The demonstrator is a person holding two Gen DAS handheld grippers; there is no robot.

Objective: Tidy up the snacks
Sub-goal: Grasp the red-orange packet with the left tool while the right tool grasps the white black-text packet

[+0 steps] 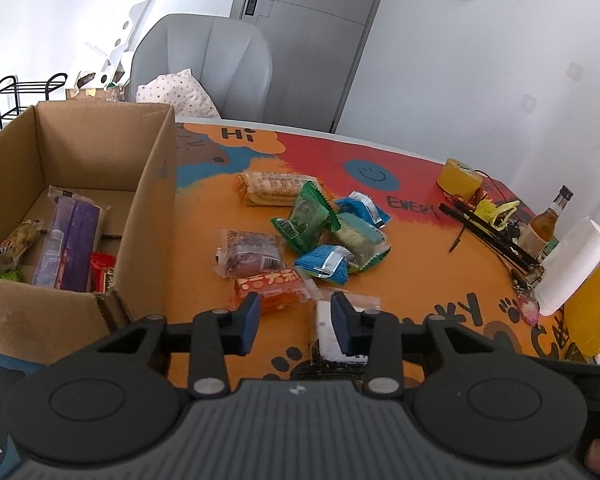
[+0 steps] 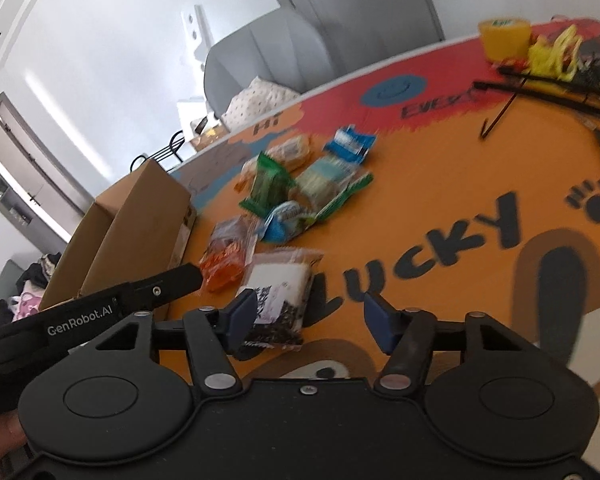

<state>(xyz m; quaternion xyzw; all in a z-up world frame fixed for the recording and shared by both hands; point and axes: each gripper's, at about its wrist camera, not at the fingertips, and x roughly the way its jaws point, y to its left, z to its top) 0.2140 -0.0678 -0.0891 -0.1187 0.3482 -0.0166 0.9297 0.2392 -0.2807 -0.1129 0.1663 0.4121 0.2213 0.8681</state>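
The left gripper (image 1: 294,322) is seen pointed down at the table (image 1: 412,276), its blue pads (image 1: 251,320) set a moderate gap apart with nothing pressed between them; the orange snack packet (image 1: 272,290) lies just ahead of the left pad, and the white snack packet (image 1: 327,332) lies under and beside the right pad, though contact with either cannot be told; bare orange tabletop is seen through the gap. Further ahead of this gripper a loose pile of snacks (image 1: 324,232) is spread out, green and blue packets overlapping, with a dark red packet (image 1: 250,252) near the orange one; to its left stands the open cardboard box (image 1: 140,200), in which a purple packet (image 1: 70,248) and other snacks already lie. Ahead and to its right a yellow tape roll (image 1: 458,178) and a brown bottle (image 1: 544,224) are seen near the table's edge. The right gripper (image 2: 310,318) is held wider apart and likewise clamps nothing; the white snack packet (image 2: 278,292) sits just ahead of its left pad (image 2: 242,316), partly hidden behind it, while the right pad hangs over the printed tabletop. The other gripper's black finger (image 2: 168,284) is seen reaching in from the left, towards the orange packet; the view is blurred.
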